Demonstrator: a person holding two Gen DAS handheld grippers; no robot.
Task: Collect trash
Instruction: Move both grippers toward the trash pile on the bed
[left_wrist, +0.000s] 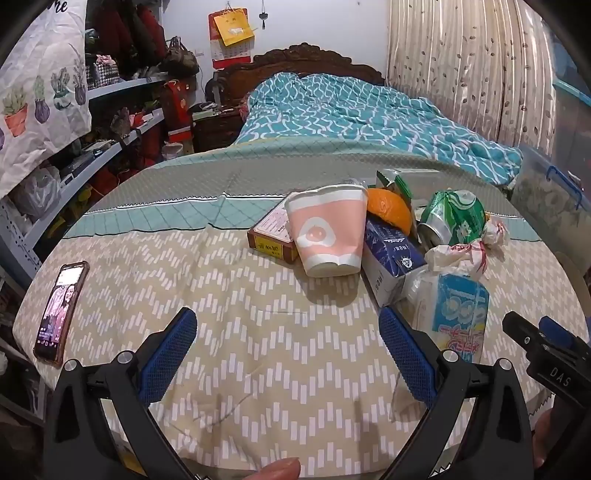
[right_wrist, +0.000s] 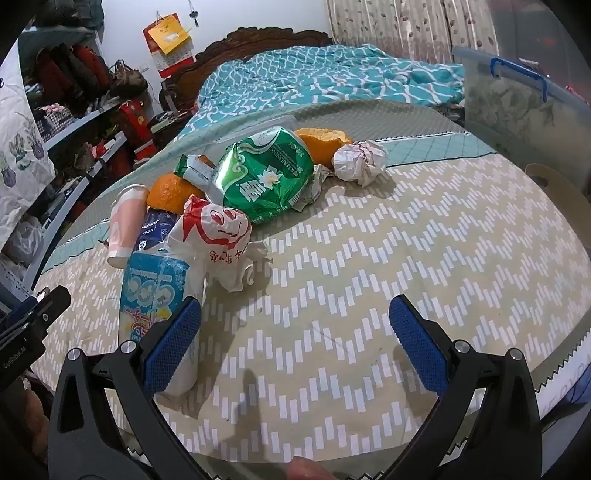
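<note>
Left gripper (left_wrist: 288, 354): wide open, empty.
Right gripper (right_wrist: 295, 343): wide open, empty.
Nearest trash: blue-labelled bottle (right_wrist: 155, 295), just outside right gripper's left finger.
Bottle axis: lengthwise, pointing away.

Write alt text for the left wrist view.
Open left tongs hover over a zigzag-patterned bedspread, facing a trash pile: pink paper cup, crushed green can, orange peel. A phone lies left.
</note>
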